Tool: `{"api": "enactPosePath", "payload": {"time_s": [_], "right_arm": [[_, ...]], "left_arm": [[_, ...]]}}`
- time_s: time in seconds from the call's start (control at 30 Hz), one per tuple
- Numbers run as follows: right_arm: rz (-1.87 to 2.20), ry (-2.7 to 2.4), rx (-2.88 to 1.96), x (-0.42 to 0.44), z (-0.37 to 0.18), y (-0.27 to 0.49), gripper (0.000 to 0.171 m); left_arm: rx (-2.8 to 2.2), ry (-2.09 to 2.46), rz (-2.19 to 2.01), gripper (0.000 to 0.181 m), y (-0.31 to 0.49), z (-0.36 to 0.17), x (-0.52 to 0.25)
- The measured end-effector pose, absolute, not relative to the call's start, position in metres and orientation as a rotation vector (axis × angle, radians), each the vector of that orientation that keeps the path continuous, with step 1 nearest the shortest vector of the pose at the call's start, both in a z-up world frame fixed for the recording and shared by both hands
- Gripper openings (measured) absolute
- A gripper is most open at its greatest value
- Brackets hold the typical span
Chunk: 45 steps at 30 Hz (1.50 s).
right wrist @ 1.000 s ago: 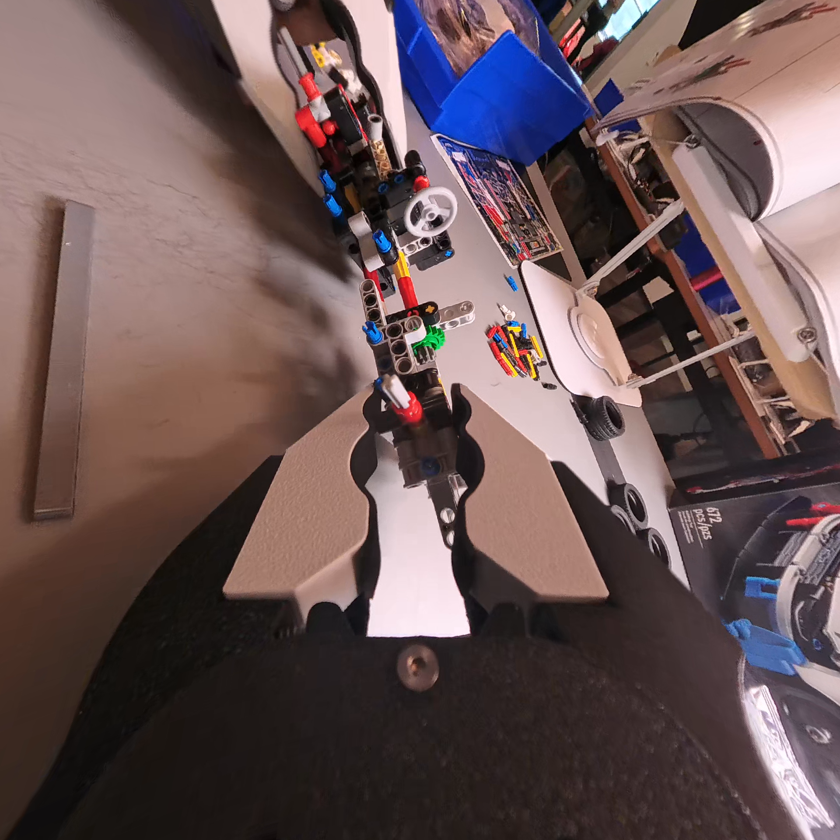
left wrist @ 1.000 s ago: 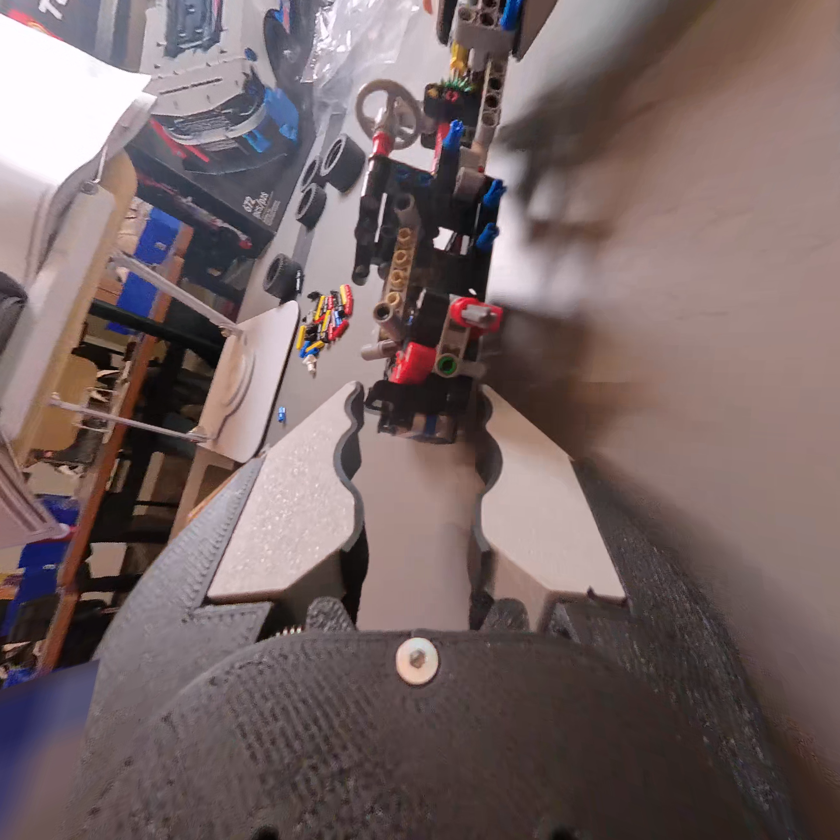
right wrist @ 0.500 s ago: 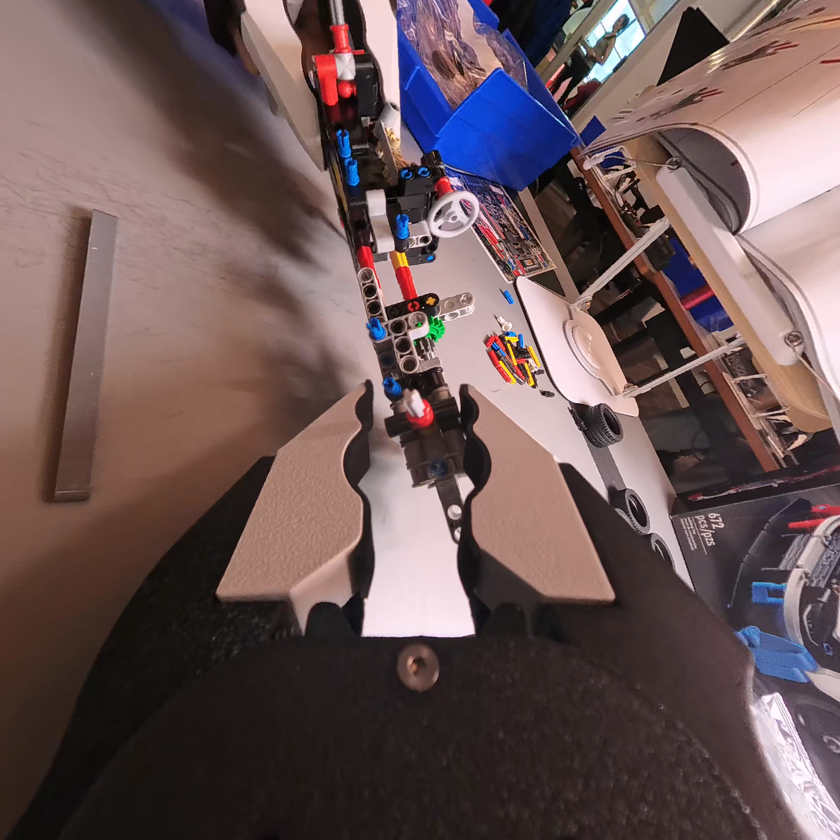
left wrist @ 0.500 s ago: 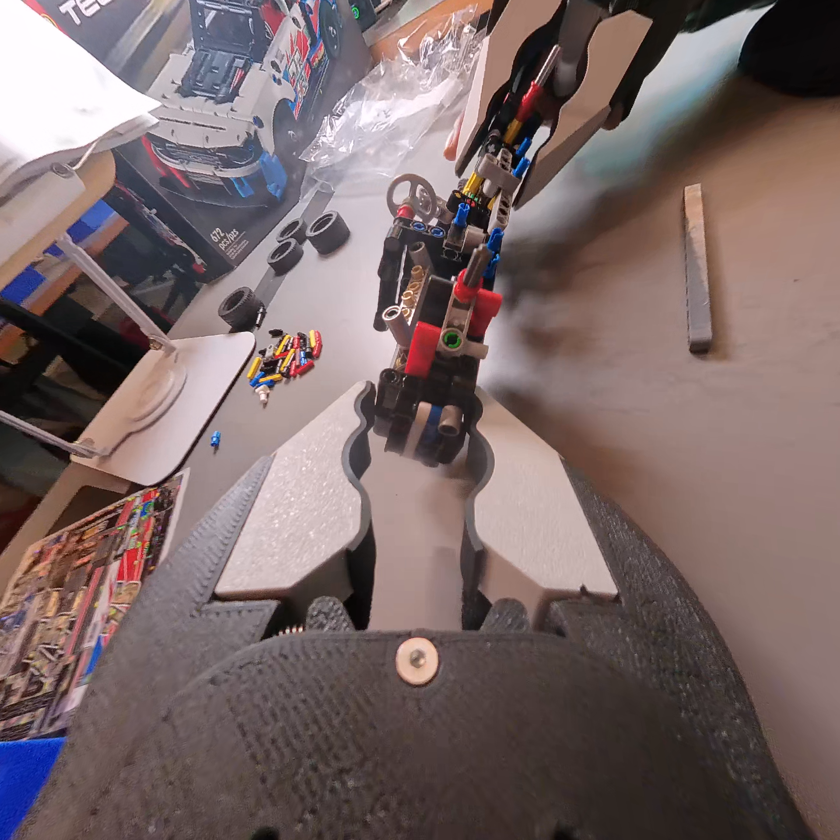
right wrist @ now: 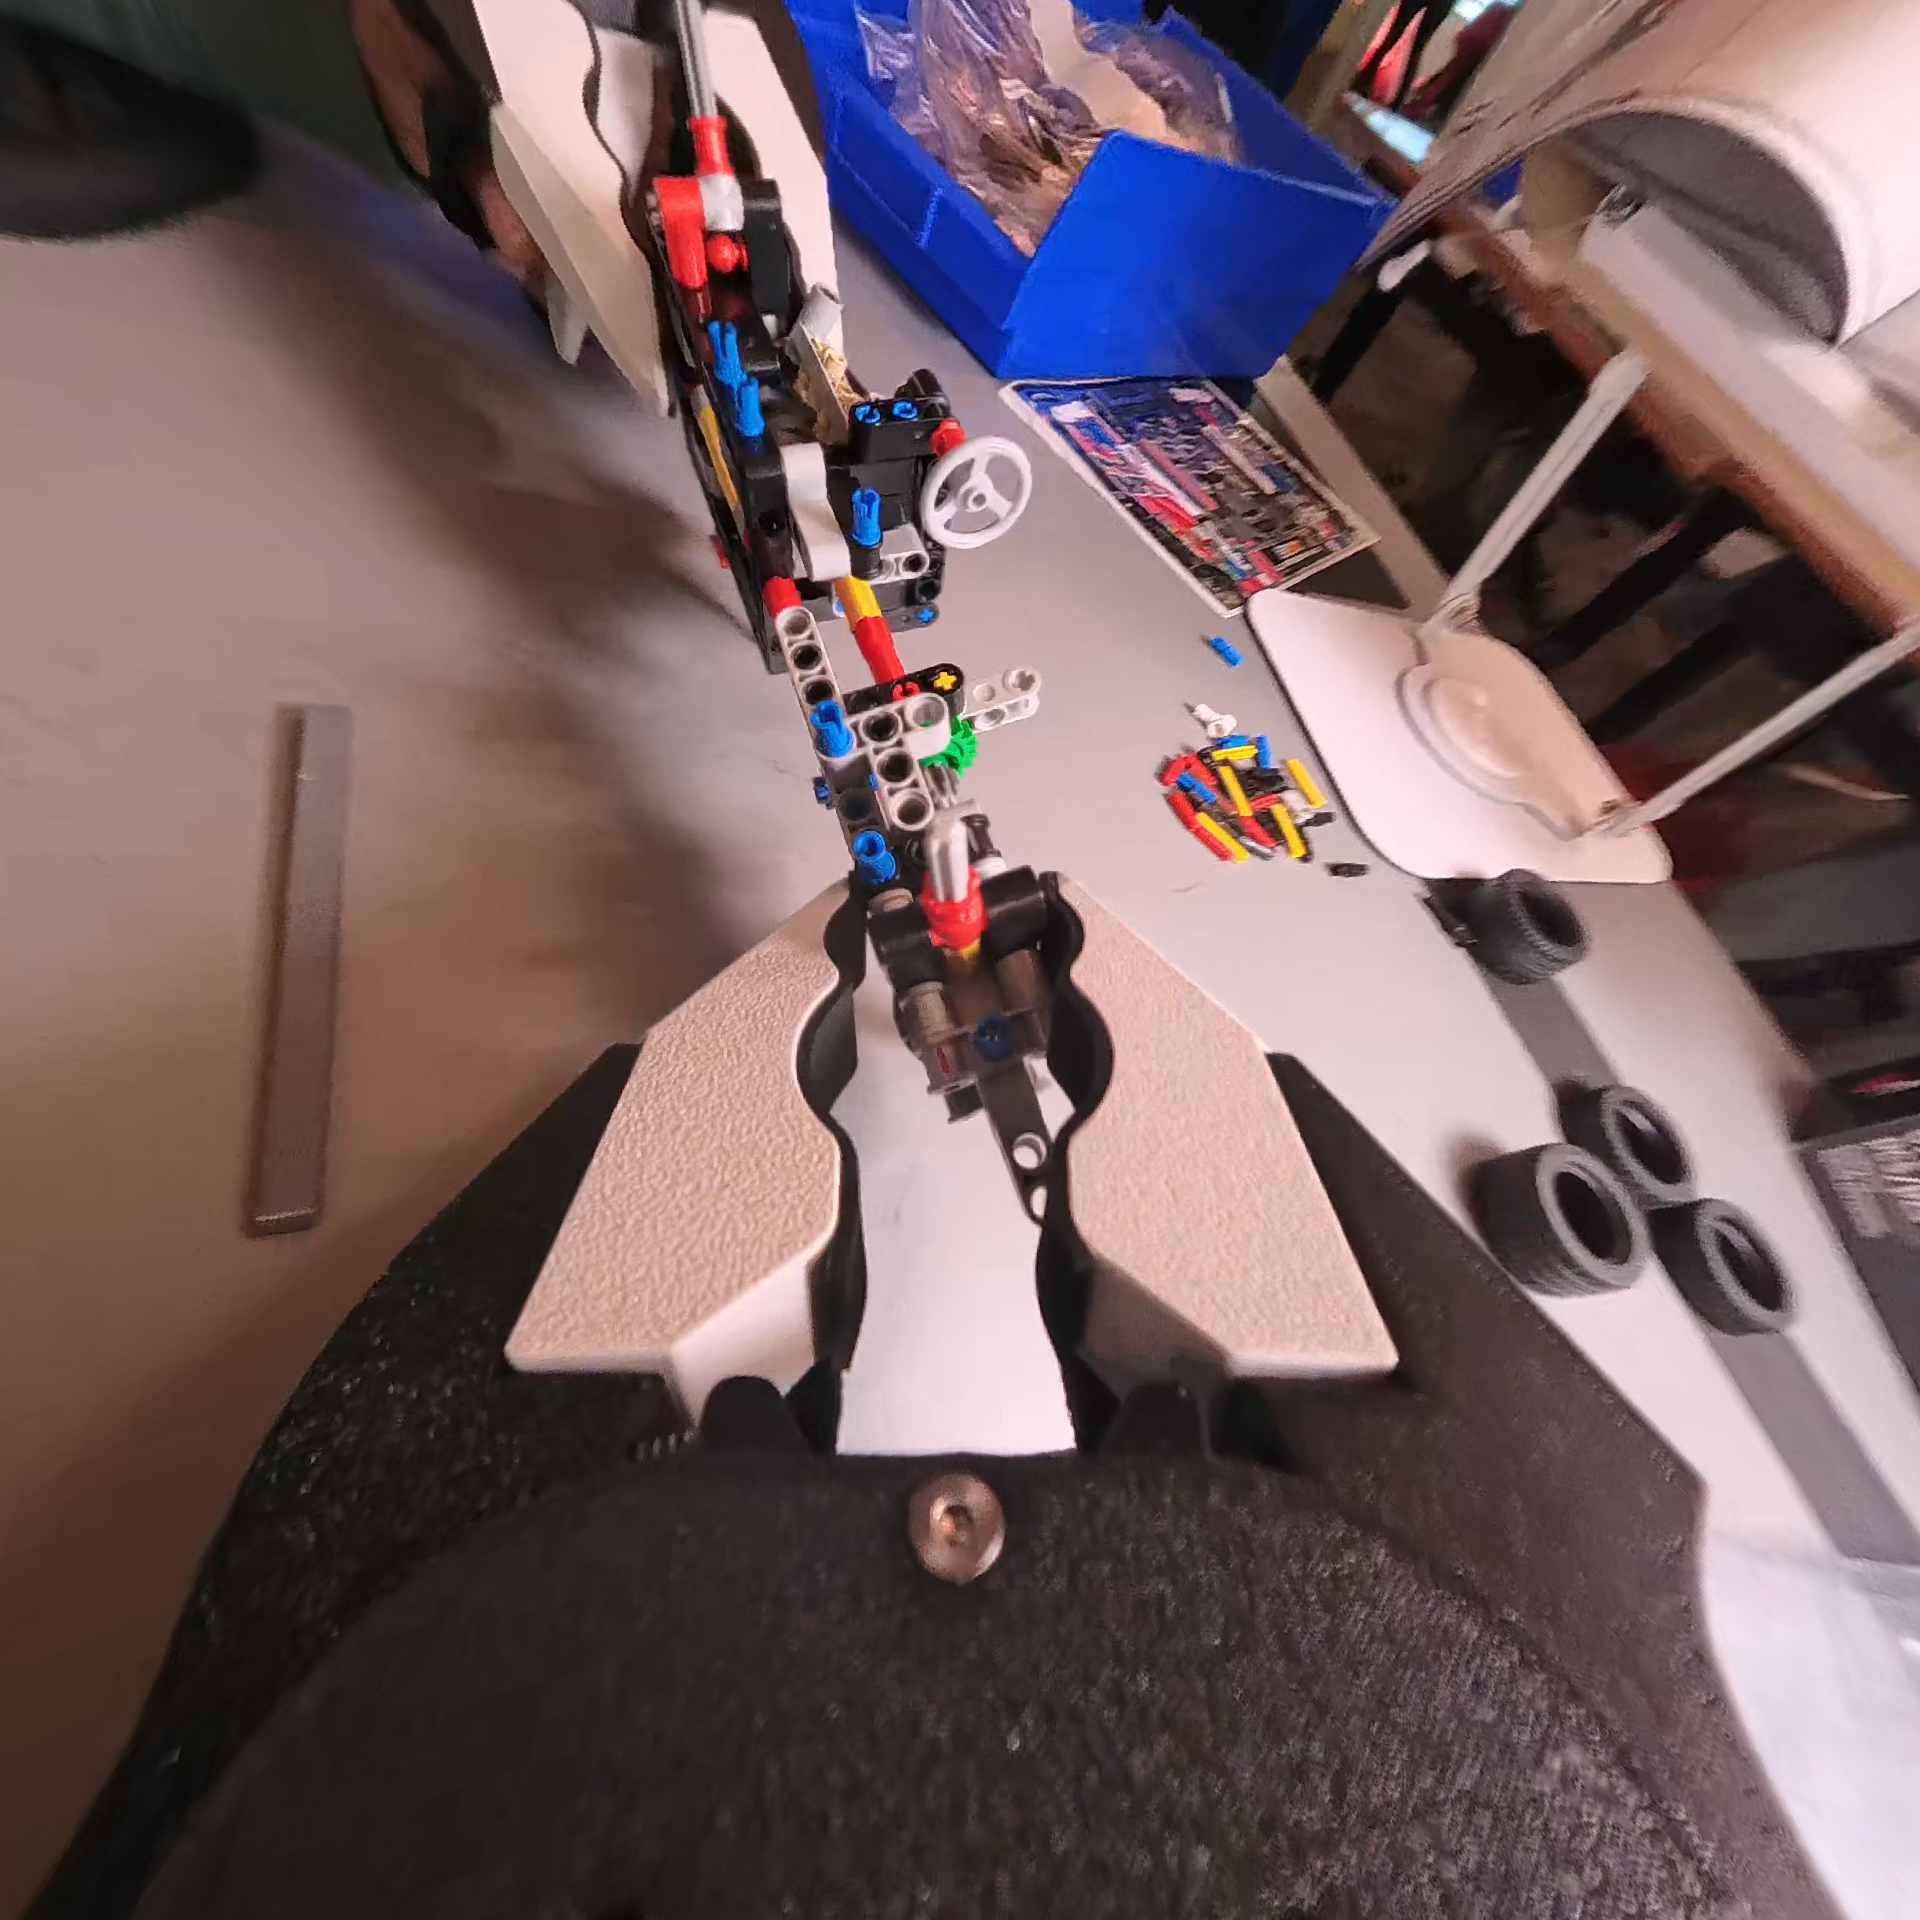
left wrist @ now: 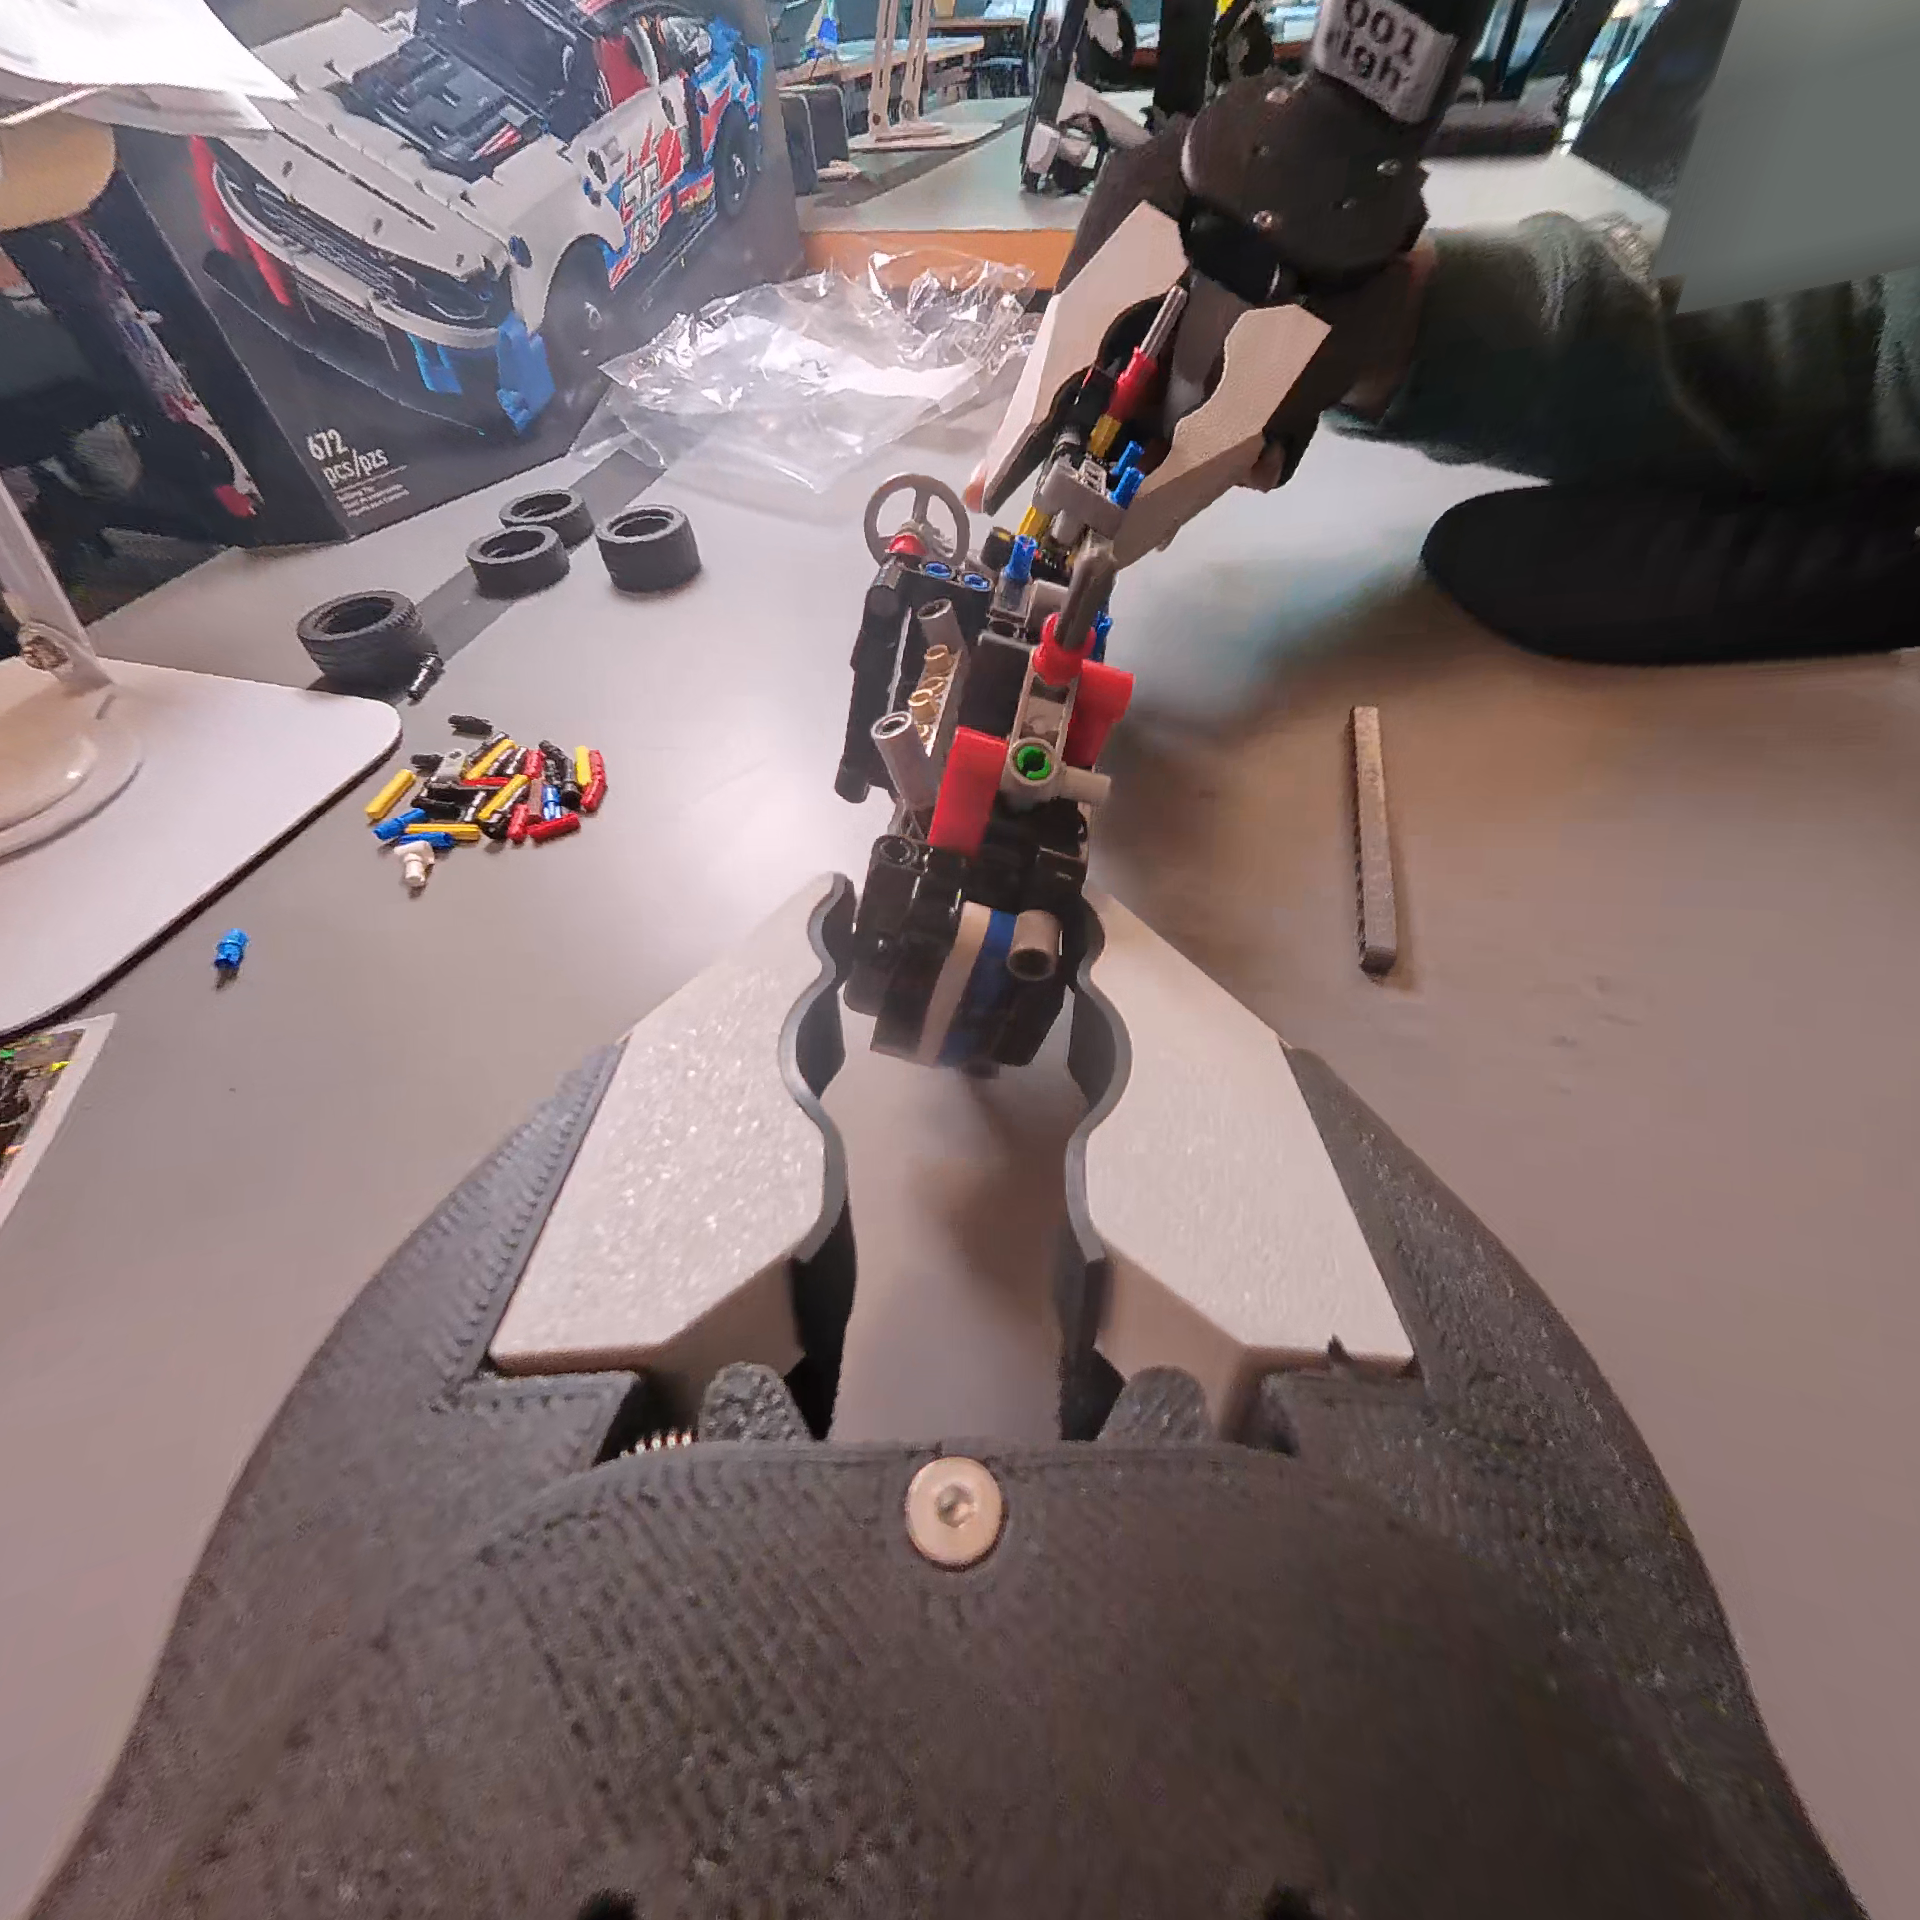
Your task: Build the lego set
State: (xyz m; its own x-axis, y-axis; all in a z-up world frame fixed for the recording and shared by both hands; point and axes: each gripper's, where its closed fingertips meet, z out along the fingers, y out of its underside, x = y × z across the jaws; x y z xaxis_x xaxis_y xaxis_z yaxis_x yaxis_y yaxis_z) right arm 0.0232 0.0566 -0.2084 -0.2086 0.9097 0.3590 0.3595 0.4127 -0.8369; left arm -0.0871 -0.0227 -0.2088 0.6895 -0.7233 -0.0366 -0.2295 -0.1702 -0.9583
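You hold the half-built chassis (left wrist: 977, 748) between both tools, above the middle of the bench (left wrist: 1558, 1039). Your left gripper (left wrist: 951, 977) is clenched on one end block of it, and your right gripper (right wrist: 951, 987) is clenched on the opposite end, where a thin grey beam sticks back between its fingers. In the right wrist view the far half of the model is blurred, so I cannot tell if any part of it touches the bench.

This assembly will be light, I think, but not stiff. It is long and narrow, made of beams joined by small pins, so it can bend or come apart in the middle if you twist the two ends against each other. The steering wheel (right wrist: 977, 490) and the thin axles stand out and look fragile. Better to hold on the solid black blocks at the ends, as you do, and not on the red panels (left wrist: 971, 774).

The loose pins (left wrist: 488, 779) lie toward the left edge near a white stand base (left wrist: 208, 758); four tyres (left wrist: 520, 556) lie behind them. The set box (left wrist: 416, 260) at the back edge carries printed writing and a car picture, the right tool has a small label, and a printed sheet (right wrist: 1195, 478) lies beside the blue bin (right wrist: 1143, 260).
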Motion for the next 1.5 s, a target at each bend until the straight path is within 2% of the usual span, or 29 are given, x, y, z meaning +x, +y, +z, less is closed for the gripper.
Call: {"api": "enactPosePath", "payload": {"time_s": [0.07, 0.2, 0.33, 0.37, 0.63, 0.9, 1.07, 1.2, 1.4, 1.5], "right_arm": [[0.851, -1.802, -1.14, 0.023, -0.207, 0.055, 0.031], [0.999, -1.869, -1.201, 0.02, -0.202, 0.056, 0.03], [1.142, -1.939, -1.299, 0.015, -0.198, 0.058, 0.026], [1.169, -1.951, -1.323, 0.014, -0.198, 0.059, 0.026], [1.264, -1.912, -1.411, 0.012, -0.198, 0.061, 0.028], [1.161, -1.791, -1.375, 0.022, -0.179, 0.063, 0.032], [0.87, -1.632, -1.299, 0.038, -0.161, 0.069, 0.033], [0.661, -1.562, -1.227, 0.047, -0.161, 0.049, 0.024], [0.705, -1.497, -1.28, 0.03, -0.18, 0.007, 0.012], [0.658, -1.452, -1.302, 0.025, -0.185, 0.005, 0.0]], "left_arm": [[-1.718, 0.769, -0.541, 0.041, -0.023, -0.207, -0.087], [-1.758, 0.813, -0.537, 0.056, -0.021, -0.217, -0.083], [-1.792, 0.828, -0.414, 0.047, -0.006, -0.223, -0.086], [-1.802, 0.819, -0.399, 0.038, -0.003, -0.223, -0.086], [-1.919, 0.713, -0.599, 0.036, -0.004, -0.225, -0.085], [-1.911, 0.717, -0.607, 0.037, -0.009, -0.224, -0.082], [-1.875, 0.749, -0.511, 0.036, -0.013, -0.223, -0.082], [-1.835, 0.803, -0.357, 0.036, -0.016, -0.223, -0.08], [-1.783, 0.882, -0.176, 0.037, -0.018, -0.225, -0.073], [-1.775, 0.89, -0.142, 0.037, -0.019, -0.225, -0.072]]}}
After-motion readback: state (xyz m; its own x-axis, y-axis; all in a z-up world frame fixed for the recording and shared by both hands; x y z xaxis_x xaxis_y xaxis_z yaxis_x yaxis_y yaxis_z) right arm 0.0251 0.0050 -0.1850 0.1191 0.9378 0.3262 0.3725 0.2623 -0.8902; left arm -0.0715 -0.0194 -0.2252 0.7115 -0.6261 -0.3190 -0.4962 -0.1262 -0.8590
